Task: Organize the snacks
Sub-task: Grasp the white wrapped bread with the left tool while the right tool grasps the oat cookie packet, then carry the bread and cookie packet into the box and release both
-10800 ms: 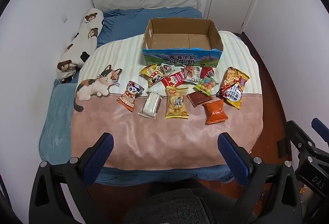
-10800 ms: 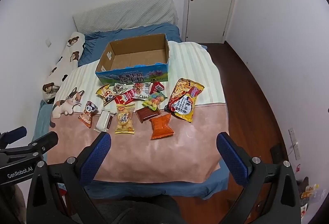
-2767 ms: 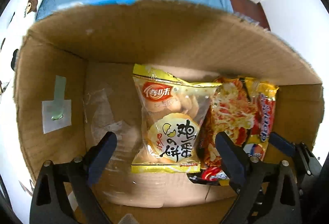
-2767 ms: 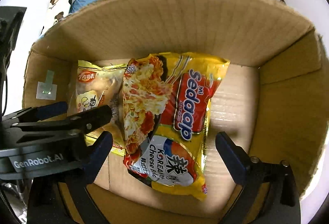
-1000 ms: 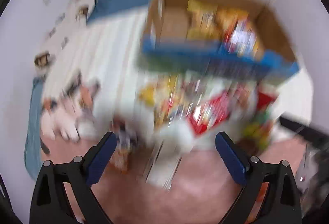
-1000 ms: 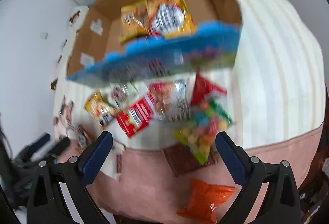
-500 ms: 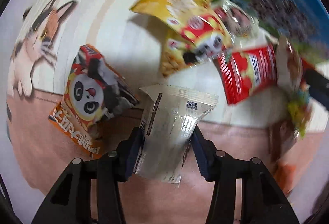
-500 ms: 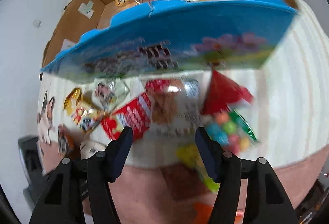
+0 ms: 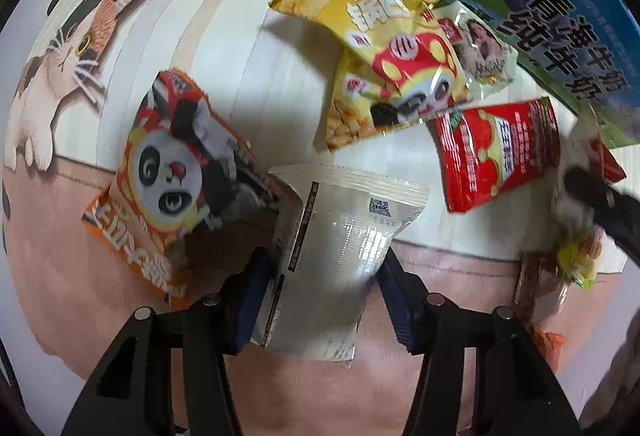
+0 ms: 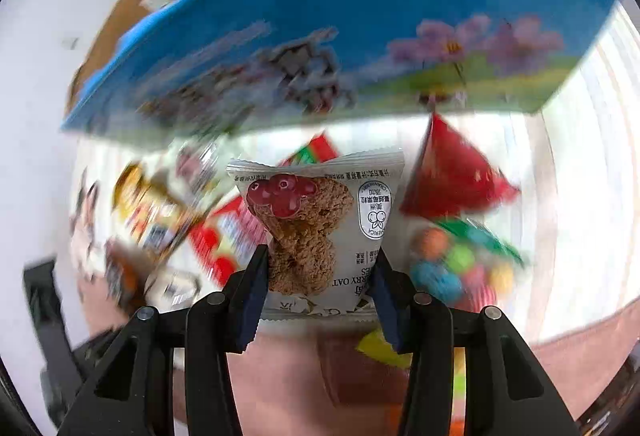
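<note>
In the left wrist view my left gripper (image 9: 324,276) points down at the bed and is shut on a white translucent packet (image 9: 344,236), whose sides bulge between the blue pads. In the right wrist view the jaws of my right gripper (image 10: 320,276) are closing on a grey cranberry oat cookie packet (image 10: 316,220), and the pads press its lower sides. The blue-sided cardboard box (image 10: 320,15) stands just behind the snacks; the same box (image 9: 560,15) fills the left view's upper right corner.
An orange panda packet (image 9: 172,175) overlaps the white packet's left edge. Behind lie a yellow snack bag (image 9: 392,47) and a red packet (image 9: 500,151). A red triangular packet (image 10: 452,171) and a coloured candy bag (image 10: 452,264) lie right of the oat packet. The cat print (image 9: 60,55) is far left.
Both grippers have dropped from above the box to the row of snacks. The left closed on the white packet, and the right went from wide open to gripping the oat packet.
</note>
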`<state>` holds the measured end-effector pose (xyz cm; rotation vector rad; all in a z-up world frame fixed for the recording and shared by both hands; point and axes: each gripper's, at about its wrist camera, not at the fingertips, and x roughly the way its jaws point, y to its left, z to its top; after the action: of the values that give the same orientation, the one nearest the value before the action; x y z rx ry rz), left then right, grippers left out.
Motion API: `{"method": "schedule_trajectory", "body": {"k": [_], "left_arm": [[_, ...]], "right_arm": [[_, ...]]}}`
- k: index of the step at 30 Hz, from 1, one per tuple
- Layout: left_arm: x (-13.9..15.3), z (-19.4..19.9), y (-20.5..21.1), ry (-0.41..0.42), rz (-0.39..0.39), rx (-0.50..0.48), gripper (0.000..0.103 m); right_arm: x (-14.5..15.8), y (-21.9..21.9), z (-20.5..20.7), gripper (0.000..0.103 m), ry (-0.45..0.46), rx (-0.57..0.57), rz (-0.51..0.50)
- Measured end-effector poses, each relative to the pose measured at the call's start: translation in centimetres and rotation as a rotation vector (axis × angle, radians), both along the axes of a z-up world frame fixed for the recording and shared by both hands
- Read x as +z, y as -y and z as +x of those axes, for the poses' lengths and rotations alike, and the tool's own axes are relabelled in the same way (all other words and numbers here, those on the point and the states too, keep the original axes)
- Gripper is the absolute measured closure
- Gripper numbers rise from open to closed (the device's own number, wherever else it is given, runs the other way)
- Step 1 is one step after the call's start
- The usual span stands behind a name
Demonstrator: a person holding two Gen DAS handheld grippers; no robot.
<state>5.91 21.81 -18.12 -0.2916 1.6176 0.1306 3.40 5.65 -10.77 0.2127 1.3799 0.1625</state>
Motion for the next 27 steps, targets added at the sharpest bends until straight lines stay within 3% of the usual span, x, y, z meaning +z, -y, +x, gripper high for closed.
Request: {"method": "schedule_trajectory", "body": {"k": [4,7,9,12,15,19,27], "left_arm": [[0.5,-2.3,1.3,0.063,0.001,-0.034,0.051],[-0.3,-3.6,2.3,0.046,0.008,-0.067,0.051],[-0.7,-3.9,2.6,0.052,0.016,-0.078,0.046],[-1.8,-4.2,2.9,0.047,0.019,-0.106,0.043],[-2.4,-4.7,2.4,0.057,0.017,-0.106,0.043],[-1.5,-5.2,1.5,0.125,0.014,-0.08,0.046],[4.9,-6.9,1.9,0.17,-0.003,-0.053,0.046]], "right_arm": [[-0.2,-0.8,-3.8,0.052,-0.07,0.071,0.023],[-1.5,-1.5,-5.9,0.052,-0.093,0.11,-0.016],[-2.4,-2.1,-6.3,0.05,-0.092,0.111,-0.037],[-3.1,-2.3,-6.0,0.038,-0.102,0.08,-0.016],[-3.5,-2.3,-4.8,0.038,-0.114,0.042,0.026],[-3.6,-2.4,-3.9,0.058,-0.093,0.041,-0.003],[-2.0,-2.3,-5.0,0.065,-0.034,0.016,0.03]]}}
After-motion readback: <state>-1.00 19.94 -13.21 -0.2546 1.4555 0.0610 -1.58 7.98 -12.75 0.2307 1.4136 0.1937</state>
